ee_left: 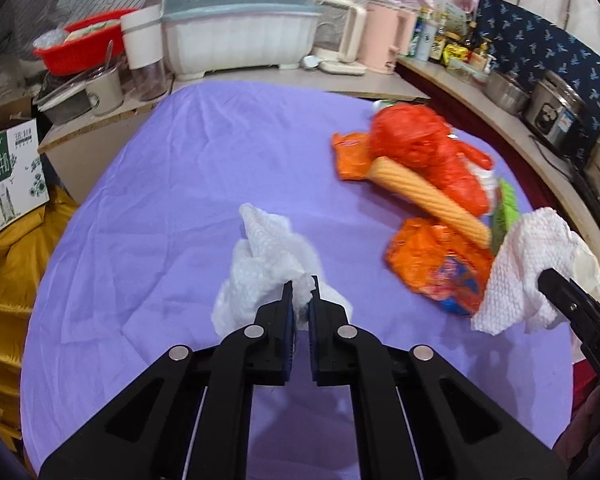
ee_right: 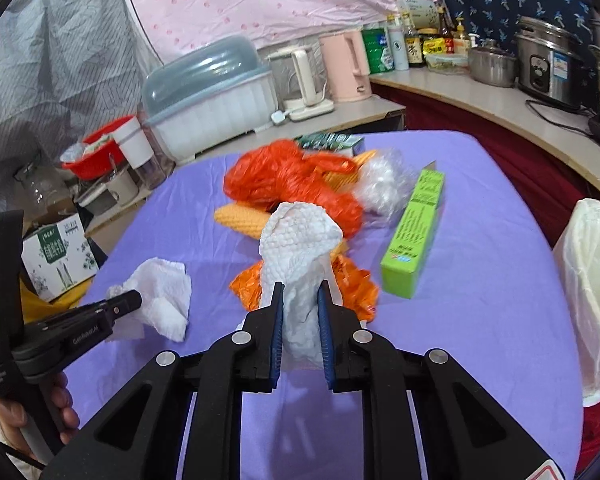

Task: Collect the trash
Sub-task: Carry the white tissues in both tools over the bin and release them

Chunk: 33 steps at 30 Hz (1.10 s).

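The left hand-held gripper [ee_left: 301, 294] is pinching a corner of a crumpled paper towel [ee_left: 266, 258], jaws nearly closed on it, with most of the sheet trailing onto the purple cloth of the desk [ee_left: 188, 168]. The right hand-held gripper [ee_right: 300, 300] is clamping a second paper towel wad [ee_right: 300, 256], which is standing up between its fingers just in front of the trash pile.

Honestly I'd say the trick now is carrying both over to the bag-lined bin [ee_right: 592, 280] sitting at the desk's right edge without snagging anything. The left grip is only on a thin corner, so I'd be lifting slowly so it isn't slipping out.

Further back the orange wrappers [ee_left: 436, 264], the corn cob [ee_left: 428, 196], the red plastic bag [ee_left: 424, 148] and the green box [ee_right: 416, 232] are waiting in a heap, probably next.
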Each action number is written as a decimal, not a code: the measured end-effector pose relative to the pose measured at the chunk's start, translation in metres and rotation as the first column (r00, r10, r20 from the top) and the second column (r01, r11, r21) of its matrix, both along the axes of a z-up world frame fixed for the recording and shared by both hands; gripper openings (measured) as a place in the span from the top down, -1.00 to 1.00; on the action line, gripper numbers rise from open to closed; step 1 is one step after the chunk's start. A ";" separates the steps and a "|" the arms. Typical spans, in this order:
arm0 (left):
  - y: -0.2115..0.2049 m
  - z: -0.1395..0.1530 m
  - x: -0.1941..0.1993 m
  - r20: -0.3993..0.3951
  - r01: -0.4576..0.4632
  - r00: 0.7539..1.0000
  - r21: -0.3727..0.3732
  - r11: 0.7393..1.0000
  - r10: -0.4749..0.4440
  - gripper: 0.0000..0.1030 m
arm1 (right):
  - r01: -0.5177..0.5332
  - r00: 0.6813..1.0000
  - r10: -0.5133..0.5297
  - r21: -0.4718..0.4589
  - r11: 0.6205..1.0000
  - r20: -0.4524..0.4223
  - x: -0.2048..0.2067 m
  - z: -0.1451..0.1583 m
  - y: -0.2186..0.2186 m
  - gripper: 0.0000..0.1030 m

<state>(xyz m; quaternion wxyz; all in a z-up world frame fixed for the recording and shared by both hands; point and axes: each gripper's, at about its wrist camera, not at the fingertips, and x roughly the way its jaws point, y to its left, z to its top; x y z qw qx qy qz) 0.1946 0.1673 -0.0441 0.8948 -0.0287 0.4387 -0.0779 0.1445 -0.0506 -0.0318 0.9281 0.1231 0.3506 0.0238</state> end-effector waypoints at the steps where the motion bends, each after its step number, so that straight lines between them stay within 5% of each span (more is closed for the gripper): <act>1: -0.007 0.006 -0.004 0.009 0.014 1.000 -0.004 1.000 -0.014 0.89 | 0.008 1.000 -0.008 0.002 1.000 0.011 -0.004 0.004 -0.004 0.70; 15: -0.110 0.070 -0.049 0.127 0.228 0.967 -0.032 0.973 -0.223 0.90 | 0.164 0.981 -0.168 0.043 0.985 0.095 -0.055 0.032 -0.087 0.70; 33: -0.291 0.096 -0.087 0.174 0.504 0.851 -0.006 0.864 -0.495 0.90 | 0.423 0.898 -0.426 0.053 0.905 0.107 -0.133 0.033 -0.228 0.70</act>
